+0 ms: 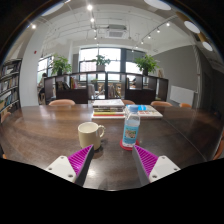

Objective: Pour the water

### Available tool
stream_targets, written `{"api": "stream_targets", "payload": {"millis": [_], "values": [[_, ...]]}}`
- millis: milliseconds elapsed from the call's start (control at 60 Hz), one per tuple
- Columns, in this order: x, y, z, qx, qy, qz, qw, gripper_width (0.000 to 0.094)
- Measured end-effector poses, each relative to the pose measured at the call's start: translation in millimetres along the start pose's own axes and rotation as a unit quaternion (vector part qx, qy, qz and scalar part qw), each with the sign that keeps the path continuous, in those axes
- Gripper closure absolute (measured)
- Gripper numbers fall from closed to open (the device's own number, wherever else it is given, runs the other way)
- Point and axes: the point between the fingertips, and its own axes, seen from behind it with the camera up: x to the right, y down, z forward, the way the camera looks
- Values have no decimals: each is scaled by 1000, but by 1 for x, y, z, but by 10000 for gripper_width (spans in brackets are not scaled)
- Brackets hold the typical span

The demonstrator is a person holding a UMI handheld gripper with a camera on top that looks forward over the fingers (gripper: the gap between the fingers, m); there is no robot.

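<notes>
A dark wooden counter (45, 125) stretches across a long, brightly lit room, with round ceiling lights (90, 8) overhead, tall windows (100, 60) at the far end, potted plants (148, 64) set high on either side, and bookshelves (8, 85) along one wall. Chairs (62, 102) line the counter's far edge, and stacks of books (108, 104) lie beyond the middle of it.

A clear plastic water bottle (131, 127) stands upright on the counter, its long axis vertical and its cap pointing at the ceiling. It has a pale blue label around its body and a white cap, and it rests against the near edge of a colourful book (143, 111). Just beside it sits a cream mug (90, 134), its handle turned toward the bottle.

The gripper (111, 160) hangs low over the counter with its jaws spread wide and holding nothing; the purple pads (81, 158) face each other across an empty gap. Bottle and mug both stand just ahead of the fingers, apart from them.
</notes>
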Motion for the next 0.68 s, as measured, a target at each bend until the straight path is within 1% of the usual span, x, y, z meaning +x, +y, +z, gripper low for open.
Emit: {"api": "stream_targets", "payload": {"millis": [100, 200, 283, 517, 683], "values": [[-8, -13, -15, 16, -9, 12, 1000, 150], [-10, -22, -26, 21, -9, 14, 1000, 152], [-9, -23, -33, 17, -2, 9, 1000, 154], [-11, -33, -44, 25, -15, -3, 1000, 154], [-7, -33, -47, 27, -12, -1, 1000, 154]]}}
